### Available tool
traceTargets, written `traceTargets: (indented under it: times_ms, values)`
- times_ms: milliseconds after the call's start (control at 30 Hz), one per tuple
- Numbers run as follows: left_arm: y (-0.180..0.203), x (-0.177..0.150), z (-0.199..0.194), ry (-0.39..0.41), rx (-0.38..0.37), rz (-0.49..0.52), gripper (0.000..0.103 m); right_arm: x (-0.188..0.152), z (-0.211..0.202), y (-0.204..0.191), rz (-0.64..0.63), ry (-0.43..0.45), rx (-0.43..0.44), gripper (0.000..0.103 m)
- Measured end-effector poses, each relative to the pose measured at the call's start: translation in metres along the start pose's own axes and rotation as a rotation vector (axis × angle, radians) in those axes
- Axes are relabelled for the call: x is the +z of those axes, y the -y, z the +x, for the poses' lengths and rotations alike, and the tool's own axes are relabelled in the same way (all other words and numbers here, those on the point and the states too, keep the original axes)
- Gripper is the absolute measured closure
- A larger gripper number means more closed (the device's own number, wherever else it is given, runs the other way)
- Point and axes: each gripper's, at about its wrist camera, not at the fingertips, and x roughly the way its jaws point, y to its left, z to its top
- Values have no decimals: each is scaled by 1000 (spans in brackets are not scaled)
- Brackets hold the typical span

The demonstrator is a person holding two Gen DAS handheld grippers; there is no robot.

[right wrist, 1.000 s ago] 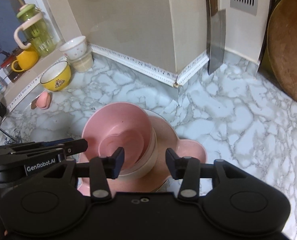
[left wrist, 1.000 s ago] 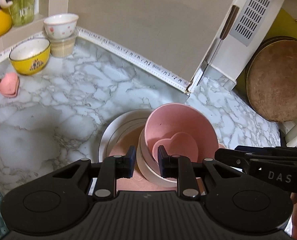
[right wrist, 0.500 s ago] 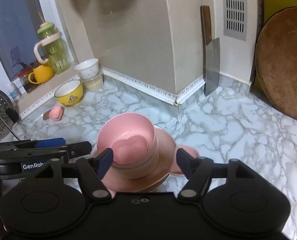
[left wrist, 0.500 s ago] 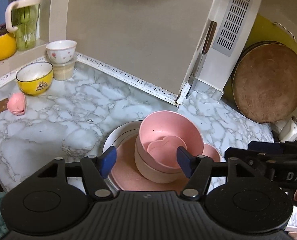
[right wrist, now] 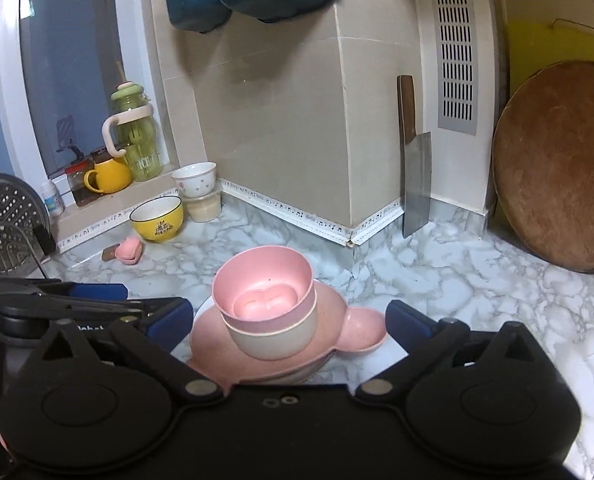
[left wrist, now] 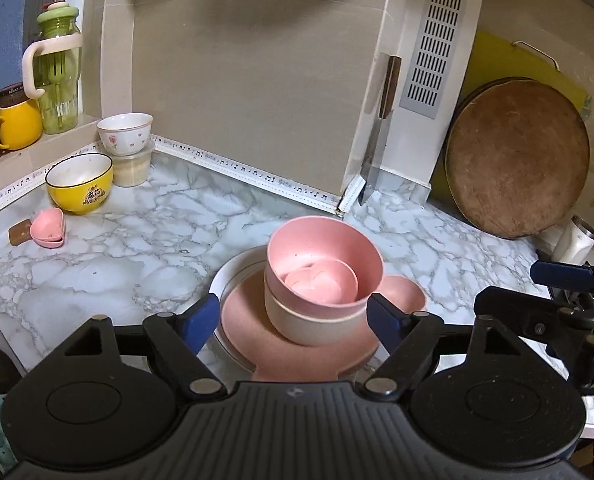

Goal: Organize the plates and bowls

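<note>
Home kitchen — cleaver [right wrist: 416, 184], marble counter [right wrist: 477, 292]

Bare marble countertop [left wrist: 137, 248] left of stacked pink bowls on plates [left wrist: 321, 280]; steel cleaver [right wrist: 415, 184] and round wooden board [right wrist: 561, 204] block back-right wall.

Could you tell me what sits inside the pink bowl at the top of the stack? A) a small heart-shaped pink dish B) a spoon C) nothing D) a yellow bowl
A: a small heart-shaped dish lies on the bottom of the pink bowl, seen in both views.
</note>
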Motion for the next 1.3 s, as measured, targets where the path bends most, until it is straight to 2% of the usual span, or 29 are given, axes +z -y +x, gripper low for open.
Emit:
traceTargets:
  times_ms: [100,167,300,433,933,1100,1300]
  values:
    - [0,-6,-6,14,-10,-3,3,-6,-6,2,7,4,3,0]
    - [1,-10,-10,35,-5,-2,0,-12,-10,4,16,11,-2,0]
    - [2,-16,-17,44,-2,-26,0,-25,-18,10,50,43,-27,0]
    - [5,-21,-20,39,1,-16,0,-36,-26,13,81,63,-16,0]
    - [20,-33,-30,34,-16,-15,0,-49,-43,23,187,127,-141,0]
    - [22,-32,-34,53,-23,-11,0,-51,-41,28,212,115,-146,0]
    - [26,-30,-38,85,-29,6,0,-50,-39,24,185,106,-143,0]
